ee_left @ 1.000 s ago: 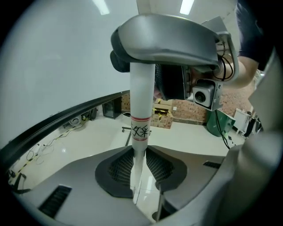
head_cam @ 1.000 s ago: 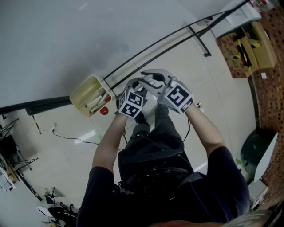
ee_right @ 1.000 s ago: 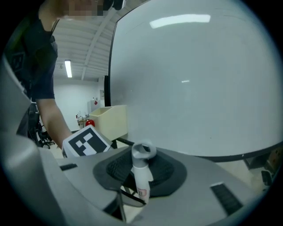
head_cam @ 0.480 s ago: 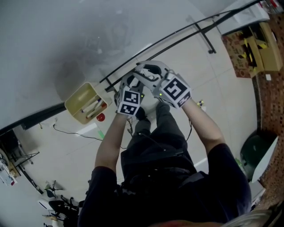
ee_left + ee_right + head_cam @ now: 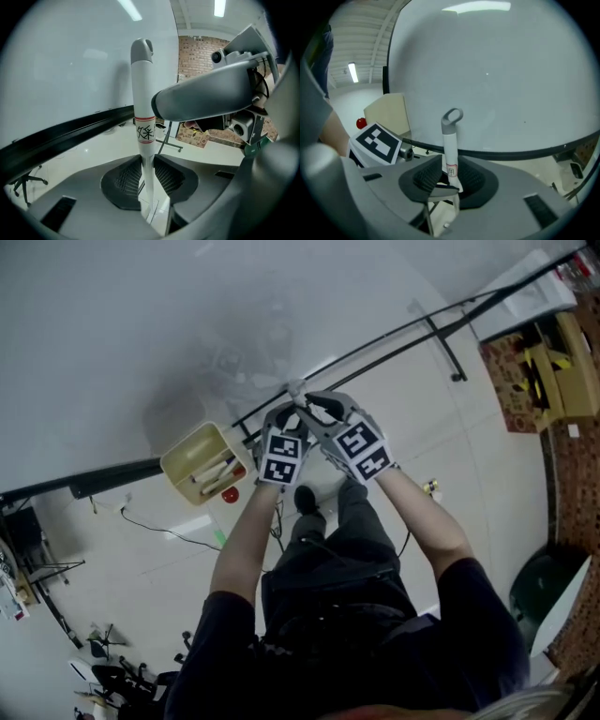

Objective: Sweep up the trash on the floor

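**Both grippers close on the handle; red scrap still outside the dustpan**

The left gripper (image 5: 147, 180) is closed narrowly on the white handle (image 5: 142, 93), its pads pressed on the shaft below the label. The right gripper (image 5: 450, 178) has the same handle between its jaws higher up, at the label just under the grey loop cap. Those jaws have just been closing on it after a slight loosening.

Since a second ago the two hands have drawn closer together and the right one has come lower. This looks like a re-grip before another stroke, not a finished sweep.

Both forearms reach forward from the body, with the grippers side by side and tipped downward. To their left the cream dustpan (image 5: 187, 448) stands on the floor near its edge along the white wall, with scraps inside. A red piece (image 5: 230, 494) lies on the floor just beside it.
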Available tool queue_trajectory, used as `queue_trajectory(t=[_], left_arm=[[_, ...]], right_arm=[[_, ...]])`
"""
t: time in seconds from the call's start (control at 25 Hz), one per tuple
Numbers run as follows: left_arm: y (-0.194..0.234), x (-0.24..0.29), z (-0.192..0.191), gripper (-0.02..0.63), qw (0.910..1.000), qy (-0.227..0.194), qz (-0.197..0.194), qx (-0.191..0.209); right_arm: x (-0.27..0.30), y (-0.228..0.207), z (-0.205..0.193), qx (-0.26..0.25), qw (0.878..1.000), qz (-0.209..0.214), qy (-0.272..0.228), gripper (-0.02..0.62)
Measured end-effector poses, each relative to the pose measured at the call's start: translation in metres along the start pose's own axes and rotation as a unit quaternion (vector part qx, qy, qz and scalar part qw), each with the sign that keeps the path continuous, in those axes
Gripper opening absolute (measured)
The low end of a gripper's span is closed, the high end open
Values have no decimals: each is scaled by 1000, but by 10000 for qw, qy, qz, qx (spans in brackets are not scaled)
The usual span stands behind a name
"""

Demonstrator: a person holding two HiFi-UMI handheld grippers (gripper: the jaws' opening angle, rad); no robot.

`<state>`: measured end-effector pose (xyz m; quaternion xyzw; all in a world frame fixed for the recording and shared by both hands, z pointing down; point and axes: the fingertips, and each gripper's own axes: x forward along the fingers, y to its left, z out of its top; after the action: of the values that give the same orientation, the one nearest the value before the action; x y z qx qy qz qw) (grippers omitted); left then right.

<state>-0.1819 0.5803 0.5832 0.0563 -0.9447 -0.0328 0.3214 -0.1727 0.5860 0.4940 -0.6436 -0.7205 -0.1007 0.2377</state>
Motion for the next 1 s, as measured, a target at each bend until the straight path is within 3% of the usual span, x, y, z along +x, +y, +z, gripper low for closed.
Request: queue_trajectory(t=[0.24,0.4,0.64,0.8,1.0], left_arm=[[0,0,-9,84,9998,119,-57,-142],[13,-3,-11,94,9995,234,177,122],[15,-15,-17,153,9987,248,400,-172],[16,-25,-20,156,9966,243,776,-154],[6,-43,-28,155,9961,190,832,-204]], right_arm=[[9,2,-8,-230,9995,-144,171,86],[20,5,-3,-367,9991,-98,163,86],[28,18,0,-503,9986,-1,168,86],[28,17,0,-499,9986,-89,168,86],[32,17,1,-452,9988,-98,129,86]])
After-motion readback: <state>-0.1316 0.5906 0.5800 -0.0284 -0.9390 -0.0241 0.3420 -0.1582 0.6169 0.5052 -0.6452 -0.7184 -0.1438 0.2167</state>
